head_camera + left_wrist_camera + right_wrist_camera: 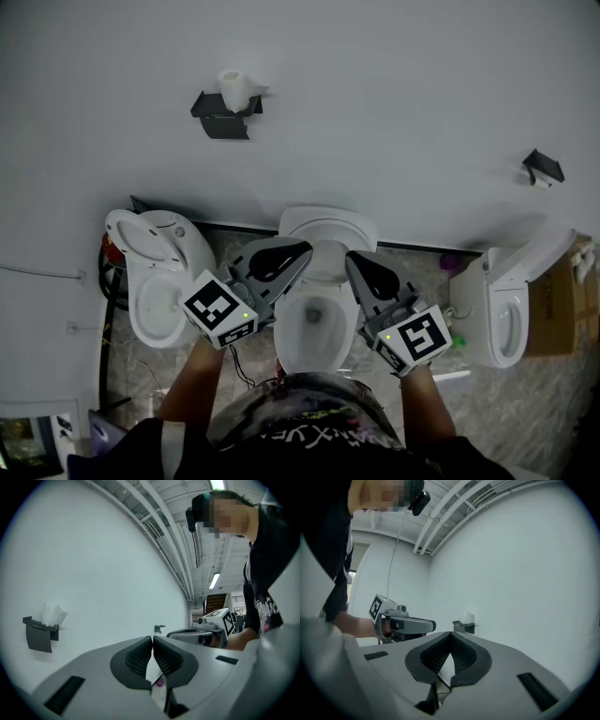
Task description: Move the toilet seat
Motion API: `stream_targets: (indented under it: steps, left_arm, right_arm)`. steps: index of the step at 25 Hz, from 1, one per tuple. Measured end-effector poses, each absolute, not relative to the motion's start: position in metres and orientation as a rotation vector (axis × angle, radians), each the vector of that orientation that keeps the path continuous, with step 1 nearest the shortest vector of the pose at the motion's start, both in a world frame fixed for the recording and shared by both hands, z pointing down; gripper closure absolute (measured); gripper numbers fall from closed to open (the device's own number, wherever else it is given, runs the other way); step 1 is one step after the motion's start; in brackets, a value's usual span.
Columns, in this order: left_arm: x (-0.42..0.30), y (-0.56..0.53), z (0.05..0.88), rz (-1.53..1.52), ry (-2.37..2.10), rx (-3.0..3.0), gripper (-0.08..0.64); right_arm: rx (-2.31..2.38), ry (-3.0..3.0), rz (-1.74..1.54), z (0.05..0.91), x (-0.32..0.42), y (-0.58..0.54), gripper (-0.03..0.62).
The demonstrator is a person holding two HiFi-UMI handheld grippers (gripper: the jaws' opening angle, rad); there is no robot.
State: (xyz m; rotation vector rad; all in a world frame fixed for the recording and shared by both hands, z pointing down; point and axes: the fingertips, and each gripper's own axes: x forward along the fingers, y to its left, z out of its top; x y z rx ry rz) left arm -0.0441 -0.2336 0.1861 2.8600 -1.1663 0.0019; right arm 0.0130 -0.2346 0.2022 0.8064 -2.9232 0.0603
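While the person stands over the middle white ceramic toilet (323, 234) of three, the left claw (306, 249) and the right claw (351, 259) are held side by side above it, both pointing at the plain white wall (394, 84). Each claw has its dark ribbed pads pressed together with nothing between them, as both gripper views show. The white oval toilet seat (289, 343) appears to lie flat round the open bowl, below and between the two claws. The left claw is over the seat's left rear edge and the right claw over its right rear edge. From above I cannot tell whether either claw touches the seat. Neither gripper view shows the seat ahead of the pads, only wall. In each gripper view the other claw shows off to the side, apart from it, with a bare forearm behind it.

On the wall above the toilet hangs a black tissue holder with a white paper roll (230, 105). A second small black holder (542, 167) is mounted far to the right. A white toilet with its seat raised (155, 281) stands left of the middle one, and a third white toilet (506, 309) stands to the right, next to a brown cardboard box (562, 305). All three stand on a grey veined stone floor (441, 412)
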Motion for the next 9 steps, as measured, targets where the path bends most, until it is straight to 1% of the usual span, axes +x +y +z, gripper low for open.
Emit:
stream_targets:
  steps: [9]
  left_arm:
    - [-0.0437,-0.2345,0.1888,0.003,-1.158,2.855,0.529]
  right_arm:
    - [0.825,-2.918,0.048,0.2027,0.0141,-0.2375,0.592]
